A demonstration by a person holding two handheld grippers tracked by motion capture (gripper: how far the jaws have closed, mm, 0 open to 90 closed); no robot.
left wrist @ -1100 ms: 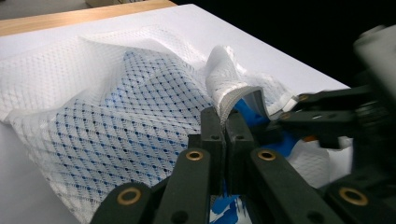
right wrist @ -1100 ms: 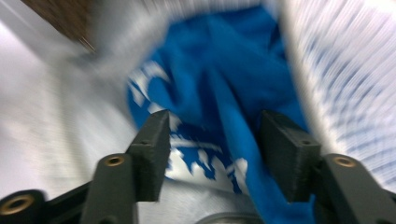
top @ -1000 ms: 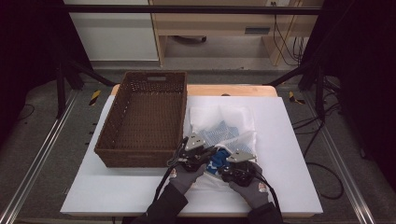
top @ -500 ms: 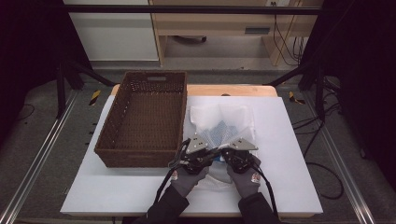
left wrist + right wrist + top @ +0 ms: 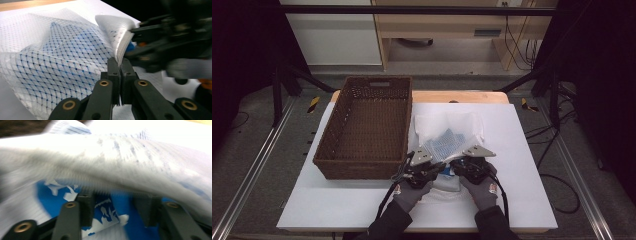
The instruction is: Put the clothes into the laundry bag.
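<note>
A white mesh bag [image 5: 447, 132] with a blue item inside lies on the white table [image 5: 522, 150], right of the basket. My left gripper [image 5: 439, 169] is at the bag's near edge. In the left gripper view it [image 5: 119, 62] is shut on the lifted rim of the mesh bag [image 5: 62, 62], with the right gripper [image 5: 140, 42] just beyond. My right gripper [image 5: 115, 197] has just been opening; its jaws stand apart under the blurred mesh rim [image 5: 112, 165]. A blue and white printed thing [image 5: 120, 205] lies between them, not pressed.
A brown wicker basket [image 5: 367, 125] stands empty on the left half of the table, its long side next to the bag. Bare white tabletop stretches to the right and along the front. Dark frame legs and cables surround the table.
The two grippers have drawn together at the bag's near edge. The right one has shifted left and risen slightly. Less of the blue item shows between them from above.
</note>
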